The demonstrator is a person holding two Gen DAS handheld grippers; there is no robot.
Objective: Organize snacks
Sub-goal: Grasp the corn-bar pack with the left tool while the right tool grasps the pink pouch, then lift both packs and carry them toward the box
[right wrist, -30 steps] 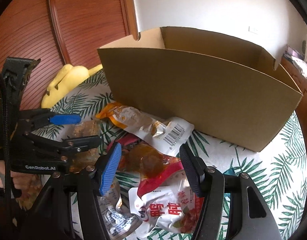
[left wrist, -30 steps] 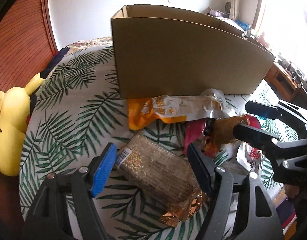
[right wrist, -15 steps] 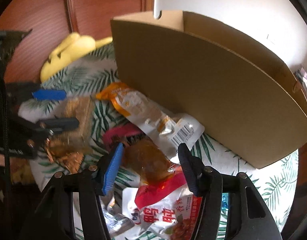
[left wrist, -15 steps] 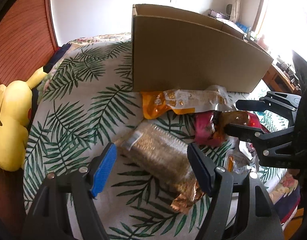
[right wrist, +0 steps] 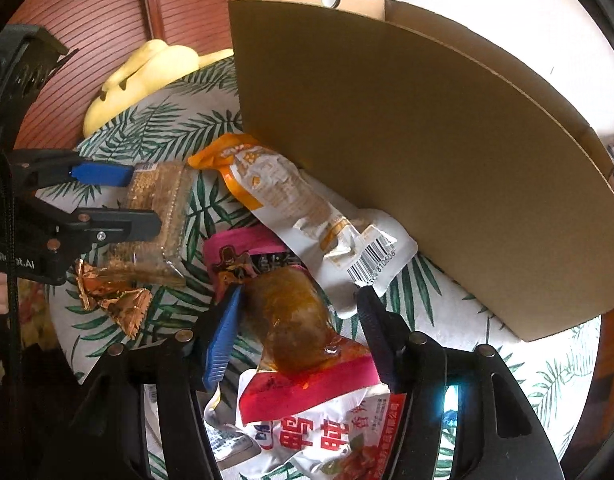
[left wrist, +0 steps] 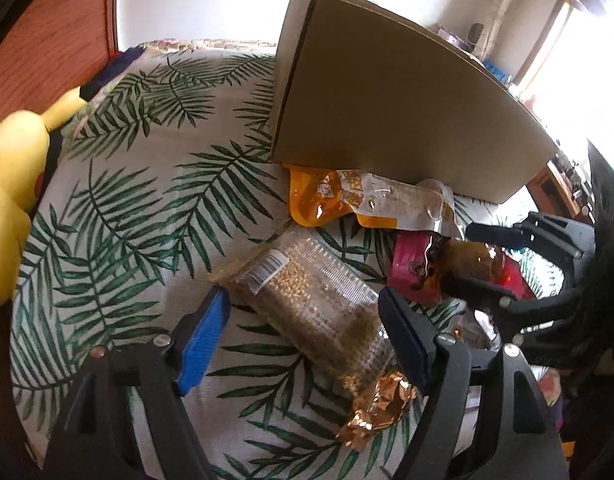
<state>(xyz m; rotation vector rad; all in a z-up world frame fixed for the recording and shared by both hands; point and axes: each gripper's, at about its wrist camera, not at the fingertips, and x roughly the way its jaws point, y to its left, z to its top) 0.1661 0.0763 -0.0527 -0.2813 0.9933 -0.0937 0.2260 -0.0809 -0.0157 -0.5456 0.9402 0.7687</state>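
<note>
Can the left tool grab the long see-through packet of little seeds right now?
Probably yes. The left tool is opening, with its fingers on either side of the seed packet, and nothing lies on top of it.

left gripper: tilted down, jaws opening | right gripper: tilted down, jaws opening

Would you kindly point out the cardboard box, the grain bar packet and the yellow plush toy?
cardboard box (left wrist: 387, 120): left wrist view, near side wall.
grain bar packet (left wrist: 307, 304): left wrist view, clear middle section.
yellow plush toy (right wrist: 143, 76): right wrist view, body.
</note>
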